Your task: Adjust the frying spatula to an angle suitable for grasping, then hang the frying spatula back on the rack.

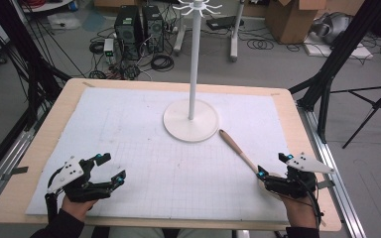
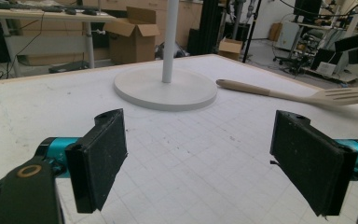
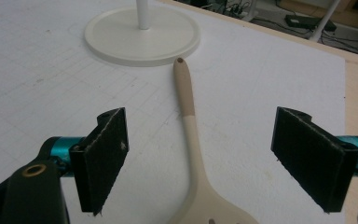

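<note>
Wooden spatula (image 3: 192, 140) lies between the right tongs' (image 3: 214, 158) spread jaws.

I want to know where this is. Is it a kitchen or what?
Probably a lab or workshop, not a kitchen: computer towers and tangled cables sit on the floor, with cardboard boxes behind the table.

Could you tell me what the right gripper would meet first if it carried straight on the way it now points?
Probably the wooden slotted spatula: the right gripper is open and the handle runs up between its jaws. Farther along that line stands the white stand's round base. How high the gripper sits above the mat is unclear.
</note>
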Available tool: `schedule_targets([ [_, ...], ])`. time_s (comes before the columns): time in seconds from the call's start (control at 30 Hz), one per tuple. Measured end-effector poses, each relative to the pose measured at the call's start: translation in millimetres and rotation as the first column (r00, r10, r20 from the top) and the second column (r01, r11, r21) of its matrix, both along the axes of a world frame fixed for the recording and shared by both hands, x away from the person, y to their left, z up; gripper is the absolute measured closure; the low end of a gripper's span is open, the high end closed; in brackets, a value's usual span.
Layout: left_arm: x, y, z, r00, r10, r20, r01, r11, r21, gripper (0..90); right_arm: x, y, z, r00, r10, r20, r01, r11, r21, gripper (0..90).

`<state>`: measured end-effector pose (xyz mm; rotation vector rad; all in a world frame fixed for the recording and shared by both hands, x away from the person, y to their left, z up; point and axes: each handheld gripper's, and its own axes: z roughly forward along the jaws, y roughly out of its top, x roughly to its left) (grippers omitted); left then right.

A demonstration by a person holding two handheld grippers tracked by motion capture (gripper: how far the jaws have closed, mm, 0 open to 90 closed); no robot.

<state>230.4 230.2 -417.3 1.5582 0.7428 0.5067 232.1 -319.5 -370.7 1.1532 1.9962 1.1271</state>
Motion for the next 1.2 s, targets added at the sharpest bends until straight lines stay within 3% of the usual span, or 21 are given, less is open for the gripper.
schedule_targets([
  [0.37, 2.8, -2.4, -1.3, 0.9999, -0.008, -0.01, 0.008, 1.0, 0.004, 18.7, 9.7, 4.5, -6.0, 0.999, 0.015, -0.041, -0.016, 0.999, -0.041, 20.4],
  [0.57, 4.9, -2.8, -1.1, 0.9998, -0.016, -0.01, 0.016, 0.9999, -0.001, 18.8, 36.9, 8.6, -13.3, 0.9926, 0.022, -0.12, -0.035, 0.9939, -0.105, 21.4],
  [0.6, 6.5, -4.4, -1.8, 0.9997, -0.019, -0.016, 0.019, 0.9998, -0.008, 18.8, 46.0, 10.3, -15.3, 0.9879, 0.023, -0.154, -0.042, 0.9914, -0.124, 21.4],
  [0.77, 7.8, -6.4, -2.3, 0.9993, -0.033, -0.018, 0.033, 0.9994, -0.001, 18.8, 62.7, 12.9, -18.9, 0.9764, 0.016, -0.215, -0.049, 0.9877, -0.149, 21.4],
  [0.8, 7.6, -6.6, -2.3, 0.9992, -0.036, -0.017, 0.036, 0.9994, -0.002, 18.8, 70.2, 14.2, -21.0, 0.9696, 0.023, -0.244, -0.062, 0.9862, -0.154, 21.7],
  [0.93, 5.5, -5.9, -1.5, 0.9994, -0.033, -0.014, 0.033, 0.9995, 0.002, 19.0, 79.6, 17.1, -25.7, 0.9599, 0.019, -0.28, -0.071, 0.9814, -0.178, 24.1],
  [1.0, 5.1, -5.7, -1.3, 0.9994, -0.032, -0.013, 0.032, 0.9995, 0.003, 19.0, 86.5, 20.3, -31.8, 0.9493, 0.029, -0.313, -0.098, 0.9733, -0.208, 26.7],
  [1.03, 4.8, -5.7, -1.5, 0.9995, -0.029, -0.015, 0.029, 0.9996, 0.003, 19.0, 86.5, 20.3, -31.8, 0.9493, 0.029, -0.313, -0.098, 0.9733, -0.208, 26.7],
  [1.07, 4.7, -5.7, -1.5, 0.9995, -0.028, -0.016, 0.029, 0.9996, 0.005, 19.0, 90.2, 22.3, -34.9, 0.9426, 0.034, -0.332, -0.111, 0.9704, -0.214, 29.1],
  [1.2, 3.8, -5.5, -1.5, 0.9995, -0.025, -0.016, 0.026, 0.9996, 0.007, 19.0, 95.4, 21.7, -38.9, 0.9333, 0.034, -0.357, -0.117, 0.9698, -0.214, 30.6],
])
